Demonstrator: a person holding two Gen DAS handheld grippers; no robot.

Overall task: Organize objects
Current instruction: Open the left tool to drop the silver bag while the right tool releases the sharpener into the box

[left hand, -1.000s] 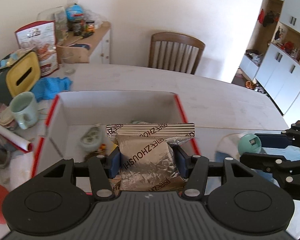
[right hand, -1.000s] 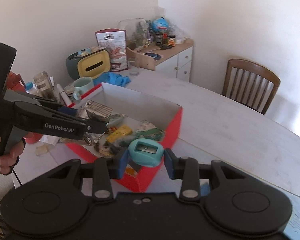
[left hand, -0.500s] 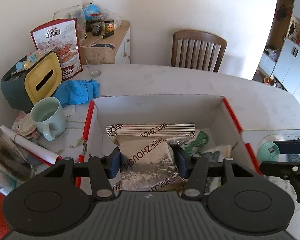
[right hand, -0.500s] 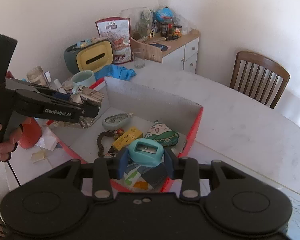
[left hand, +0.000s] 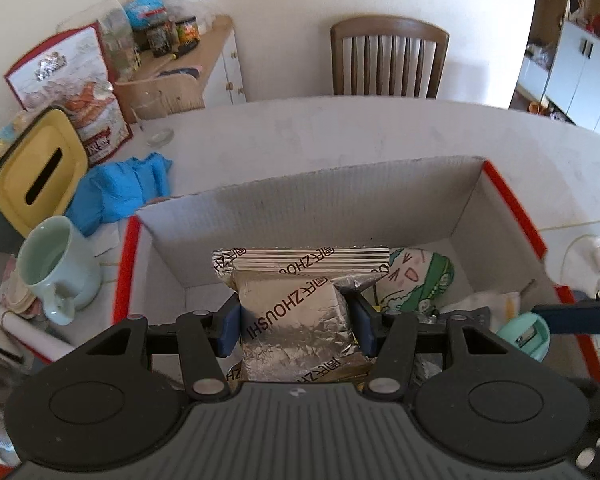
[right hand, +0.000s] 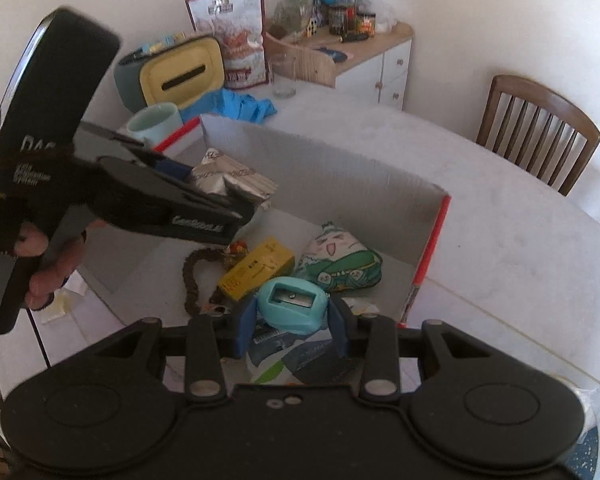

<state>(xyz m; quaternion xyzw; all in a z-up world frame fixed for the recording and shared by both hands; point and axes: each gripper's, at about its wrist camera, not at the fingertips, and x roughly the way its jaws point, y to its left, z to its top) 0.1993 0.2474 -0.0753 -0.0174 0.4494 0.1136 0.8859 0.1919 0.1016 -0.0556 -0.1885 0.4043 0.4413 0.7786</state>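
My left gripper (left hand: 294, 326) is shut on a silver foil snack packet (left hand: 296, 320) and holds it over the open cardboard box with red sides (left hand: 340, 196). My right gripper (right hand: 292, 322) is shut on a teal pencil sharpener (right hand: 292, 304) and holds it above the box's near right part; the sharpener also shows in the left wrist view (left hand: 522, 338). Inside the box (right hand: 340, 176) lie a green cartoon pouch (right hand: 342, 264), a yellow small box (right hand: 256, 268) and a dark bead string (right hand: 192, 280). The left gripper shows in the right wrist view (right hand: 240, 196) with the foil packet (right hand: 232, 178).
Left of the box stand a pale green mug (left hand: 52, 272), a yellow-lidded tissue box (left hand: 32, 176), a blue cloth (left hand: 120, 188) and a snack bag (left hand: 72, 84). A wooden chair (left hand: 388, 60) stands beyond the white table (left hand: 380, 132). A cluttered cabinet (right hand: 364, 52) is at the back.
Both grippers have moved over the box with their loads still held. The sharpener, outside the box's right wall before, now hangs above its inside.
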